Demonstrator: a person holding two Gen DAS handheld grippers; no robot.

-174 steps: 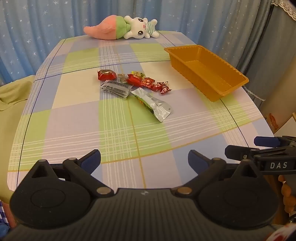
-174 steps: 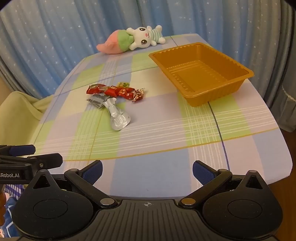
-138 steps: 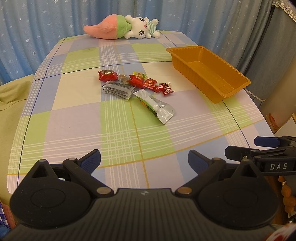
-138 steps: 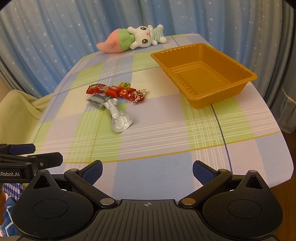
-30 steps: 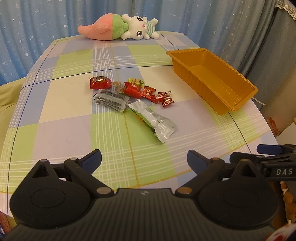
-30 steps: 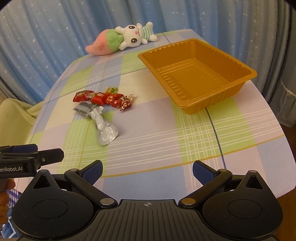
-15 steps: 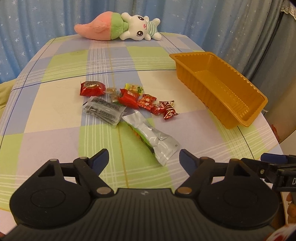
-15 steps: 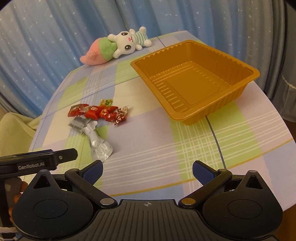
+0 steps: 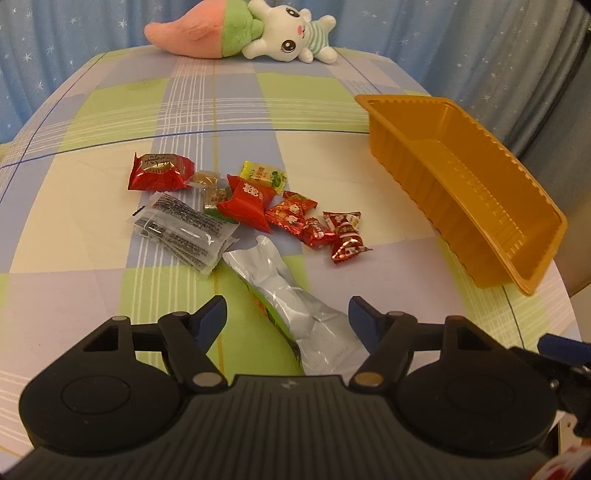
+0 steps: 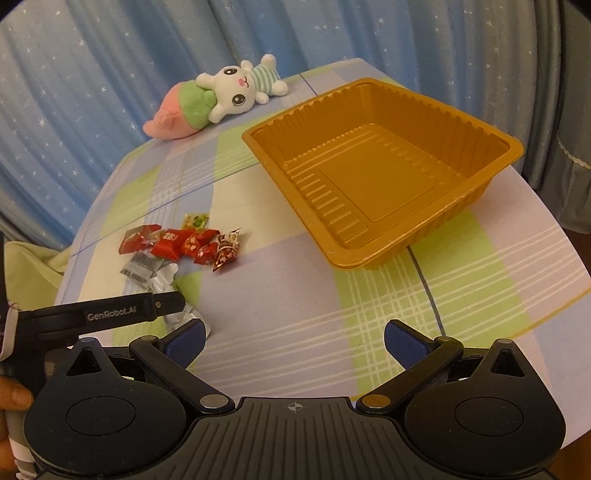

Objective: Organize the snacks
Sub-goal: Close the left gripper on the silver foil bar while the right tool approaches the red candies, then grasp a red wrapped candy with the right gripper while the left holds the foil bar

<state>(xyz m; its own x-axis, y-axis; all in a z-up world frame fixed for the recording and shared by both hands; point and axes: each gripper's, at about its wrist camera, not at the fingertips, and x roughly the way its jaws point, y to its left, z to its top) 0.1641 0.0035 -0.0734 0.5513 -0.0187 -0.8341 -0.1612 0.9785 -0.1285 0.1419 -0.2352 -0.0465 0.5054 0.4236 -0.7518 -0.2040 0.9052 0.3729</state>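
Observation:
A pile of snacks lies mid-table: a long silver packet (image 9: pixel 291 310), a clear black-printed packet (image 9: pixel 184 230), red wrapped candies (image 9: pixel 314 225), a red pouch (image 9: pixel 159 171) and a yellow-green candy (image 9: pixel 263 175). My left gripper (image 9: pixel 288 319) is open, its fingers on either side of the silver packet's near end, just above it. An empty orange tray (image 9: pixel 476 206) stands to the right. My right gripper (image 10: pixel 293 341) is open and empty above the table, in front of the tray (image 10: pixel 369 177). The snacks (image 10: pixel 181 243) lie to its left, partly behind the left gripper's body (image 10: pixel 110 314).
A pink, green and white plush toy (image 9: pixel 240 33) lies at the table's far edge, before blue star curtains (image 10: pixel 92 74). The checked tablecloth (image 9: pixel 74 258) covers the table. The right gripper's edge (image 9: pixel 565 354) shows low right in the left wrist view.
Both grippers have moved forward over the table. The left has come down onto the silver packet and narrowed its opening a little. The right has neared the tray.

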